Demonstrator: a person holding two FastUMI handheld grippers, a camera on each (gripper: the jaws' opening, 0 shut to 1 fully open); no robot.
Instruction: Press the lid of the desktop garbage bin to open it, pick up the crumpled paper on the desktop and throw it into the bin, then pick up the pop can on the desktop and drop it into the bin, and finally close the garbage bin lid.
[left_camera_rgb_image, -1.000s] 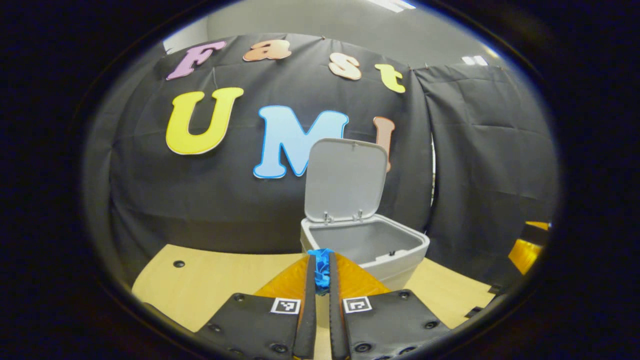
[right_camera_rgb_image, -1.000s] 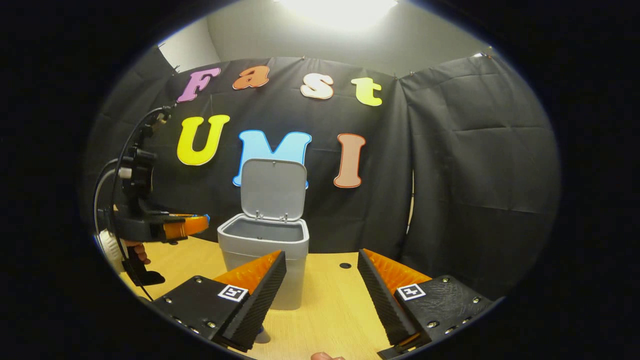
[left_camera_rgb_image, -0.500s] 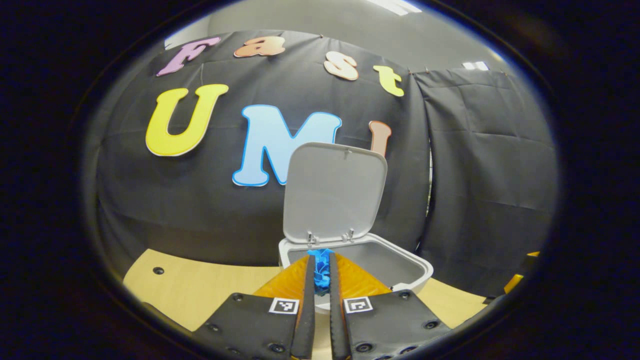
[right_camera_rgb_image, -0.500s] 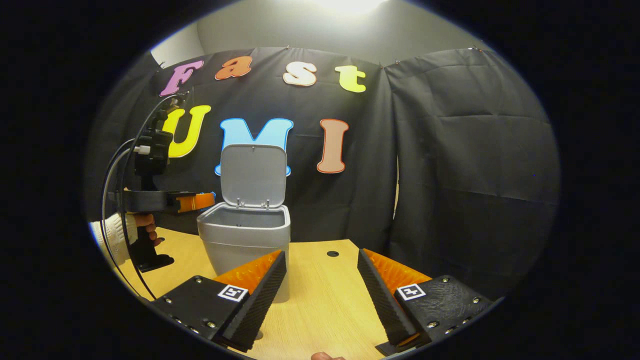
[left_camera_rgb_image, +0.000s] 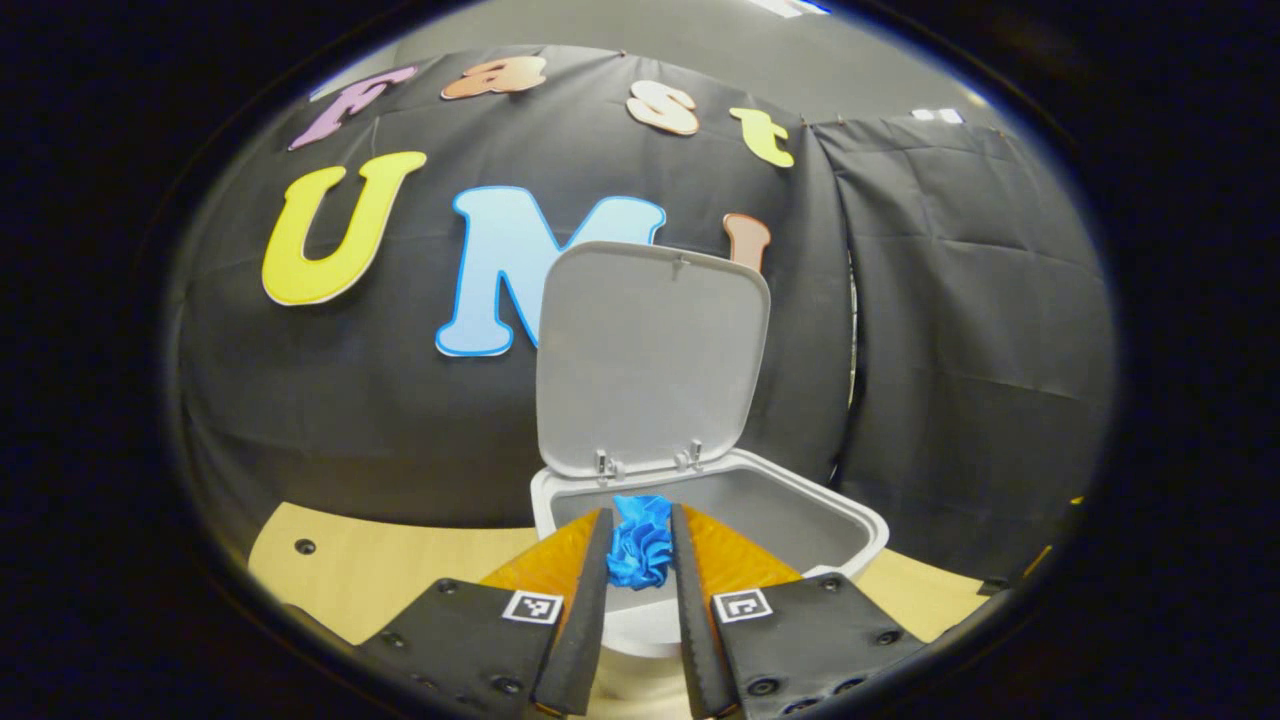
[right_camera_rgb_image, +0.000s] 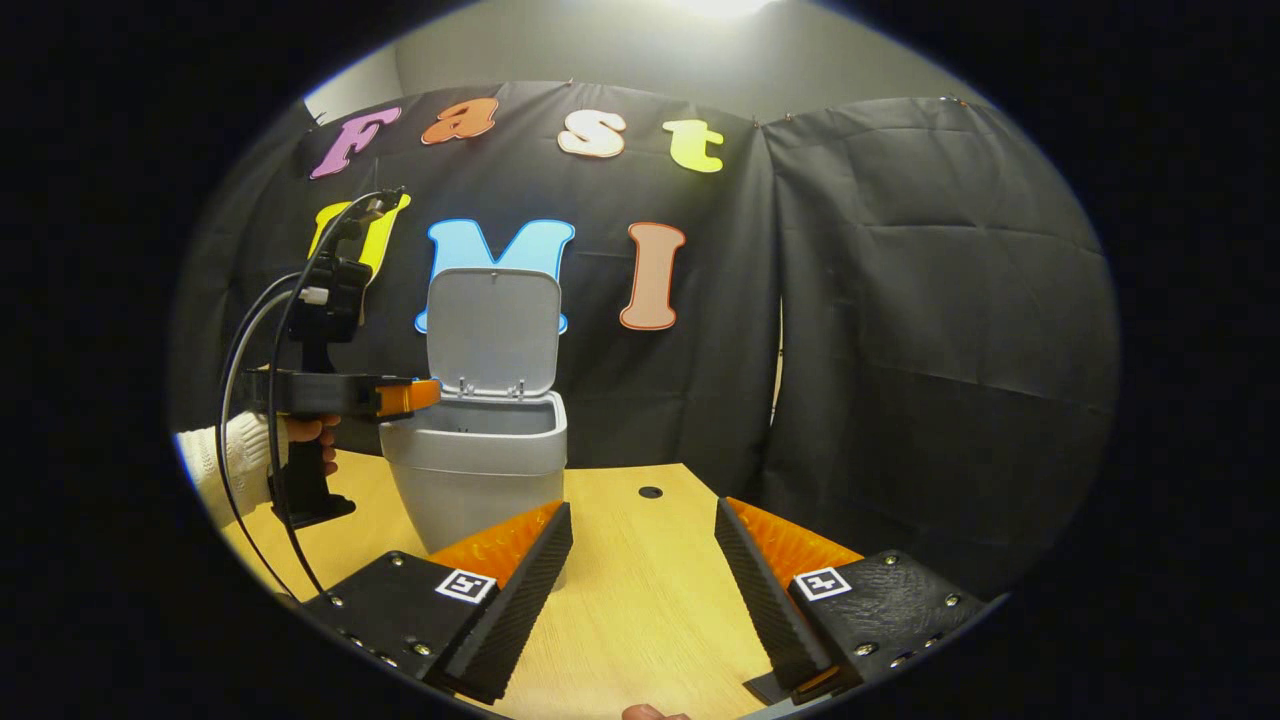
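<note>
- Blue crumpled paper (left_camera_rgb_image: 640, 540) is pinched between the fingers of the left gripper (left_camera_rgb_image: 638, 560), above the open mouth of the grey bin (left_camera_rgb_image: 800, 520).
- The lid (left_camera_rgb_image: 650, 355) is stood upright.
- The right gripper (right_camera_rgb_image: 640, 560) is held apart, empty, over the wooden table (right_camera_rgb_image: 650, 610).

Light comes from overhead: a ceiling lamp (right_camera_rgb_image: 725, 8) blows out to a white patch at the top of the right gripper view, and thin bright strips sit at the top edge of the left gripper view. Both views are fairly dim overall, since the black cloth wall (right_camera_rgb_image: 930, 300) soaks up light and shows only faint fold highlights. The counter (right_camera_rgb_image: 650, 590) reads warm and evenly lit, with soft shadow under the bin (right_camera_rgb_image: 470, 470). The open lid (left_camera_rgb_image: 650, 360) is flat grey, without glare. Fisheye bending is strong: cloth edges curve and the rims darken. Centre focus is sharp; the nearest tongs (left_camera_rgb_image: 640, 600) look slightly soft.
</note>
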